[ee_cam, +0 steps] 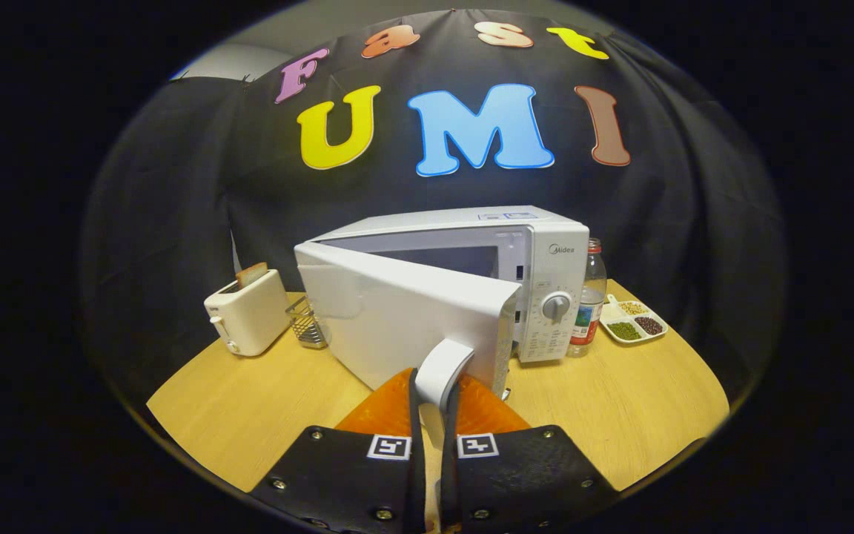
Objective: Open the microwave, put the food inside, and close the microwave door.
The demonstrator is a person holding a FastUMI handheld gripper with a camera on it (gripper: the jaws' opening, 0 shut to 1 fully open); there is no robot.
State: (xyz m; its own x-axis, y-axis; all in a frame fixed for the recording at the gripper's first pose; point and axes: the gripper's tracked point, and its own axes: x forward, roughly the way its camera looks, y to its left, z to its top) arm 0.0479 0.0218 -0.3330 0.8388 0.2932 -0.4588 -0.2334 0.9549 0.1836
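The claw [433,404] is clamping on the door handle [442,371] of the microwave [545,245], its two fingers [416,415] pressing the white handle from either side with only the handle's width between them. The handle is curving out from the free edge of the microwave door [397,319], which is standing partly open, swinging out from its hinge on the microwave's left side so that its white outer face is angling toward the claw. Behind the door, the dark opening of the microwave's cavity is showing along the top, and to the right of it the control panel with its round dial [557,305] is facing forward. The microwave is sitting toward the back of the wooden worktop [249,415], close to the black cloth wall. Left of the microwave, a white toaster [247,322] is standing with a slice of bread [251,274] sticking up from its slot, and between the toaster and the microwave a small wire rack [307,322] is resting, partly hidden by the door. Just right of the microwave, a clear bottle [590,304] with a red cap is standing upright, nearly touching the control panel side. Farther right of the microwave, a white divided dish [633,320] is lying near the worktop's edge, holding green, dark brown and pale beans in separate compartments.
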